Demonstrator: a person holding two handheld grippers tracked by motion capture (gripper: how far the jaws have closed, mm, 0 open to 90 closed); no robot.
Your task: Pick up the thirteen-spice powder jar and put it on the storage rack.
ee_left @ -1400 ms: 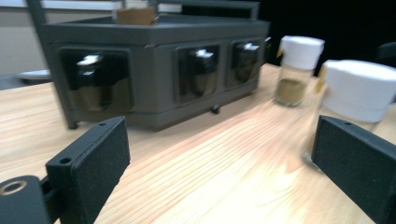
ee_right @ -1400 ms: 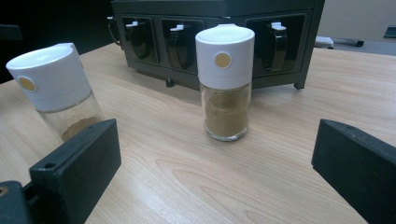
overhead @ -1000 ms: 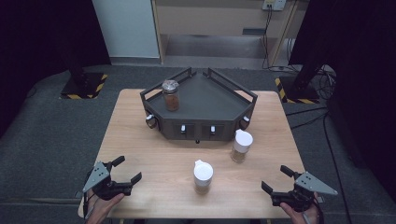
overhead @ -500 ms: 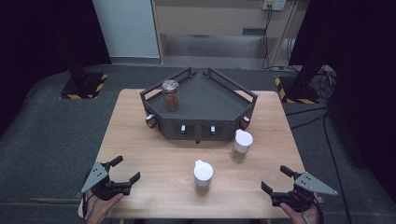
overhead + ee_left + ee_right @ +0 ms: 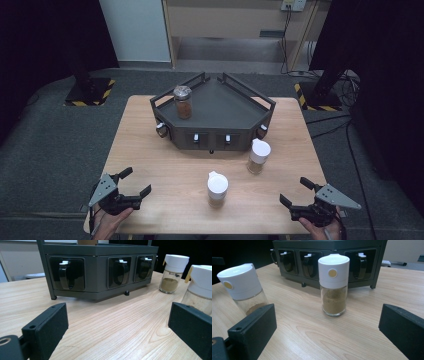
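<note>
A dark angular rack [image 5: 220, 102] [image 5: 100, 267] [image 5: 327, 255] stands at the table's far middle, with a brown spice jar [image 5: 183, 102] upright on its top left. Two white-capped spice jars stand on the wood in front of it: one near the front centre [image 5: 217, 189] [image 5: 200, 287] [image 5: 243, 287], one further right by the rack [image 5: 258, 156] [image 5: 173, 272] [image 5: 333, 283]. My left gripper [image 5: 135, 184] [image 5: 120, 327] rests open at the front left corner, empty. My right gripper [image 5: 292, 192] [image 5: 327, 327] is open at the front right, empty.
The rack's front faces hold black hooked handles with white tips [image 5: 65, 272] [image 5: 308, 262]. The wooden table [image 5: 165, 165] has bare room between the grippers and the jars. Dark floor and stand bases with hazard stripes [image 5: 90, 92] surround it.
</note>
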